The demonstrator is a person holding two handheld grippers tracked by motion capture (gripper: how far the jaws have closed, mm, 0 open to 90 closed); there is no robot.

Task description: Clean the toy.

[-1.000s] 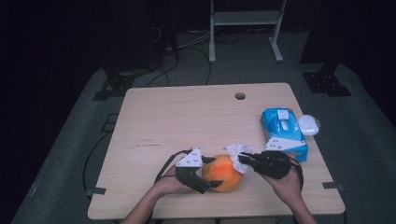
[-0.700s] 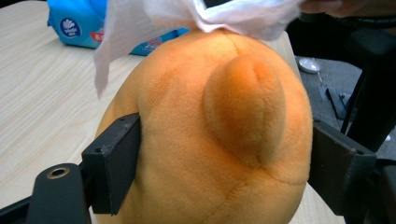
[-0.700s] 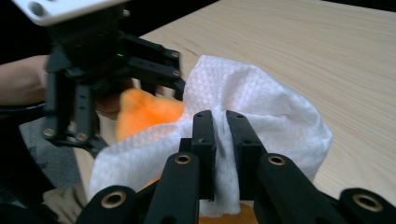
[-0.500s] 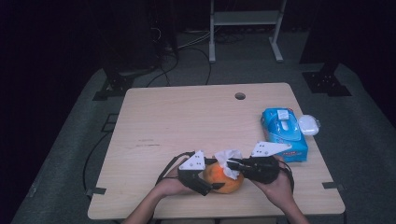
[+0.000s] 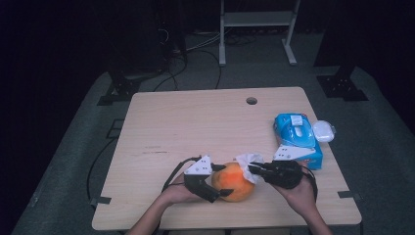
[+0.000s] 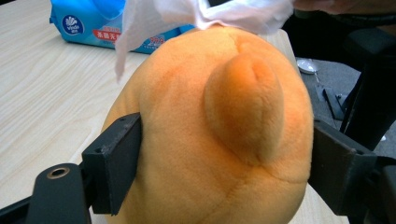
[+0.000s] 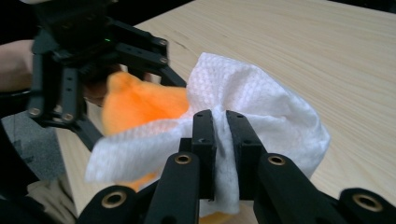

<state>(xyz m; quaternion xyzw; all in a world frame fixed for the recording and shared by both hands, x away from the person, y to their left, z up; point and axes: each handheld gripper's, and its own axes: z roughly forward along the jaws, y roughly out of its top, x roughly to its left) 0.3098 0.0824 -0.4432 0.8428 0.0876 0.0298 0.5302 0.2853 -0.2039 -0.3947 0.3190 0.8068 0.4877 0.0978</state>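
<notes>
- Holding orange plush toy [image 5: 236,181] by its sides with left gripper [image 5: 219,180], fingers wide apart, near front edge of bench [image 5: 195,127].
- Pinching white wipe [image 7: 261,105] in nearly closed right gripper [image 7: 220,128], against toy's top.
- Seems soft, light, squashy; best gripped across the middle.

Left gripper [image 5: 219,180] jaws spread wide and clamped; right gripper [image 5: 253,169] jaws nearly closed — both hands low, seemingly near the table edge.

The blue wipes pack [image 6: 88,23], beyond the left gripper's jaws, bears the brand "Vinda" on a round logo; its red label's characters are unreadable.
</notes>
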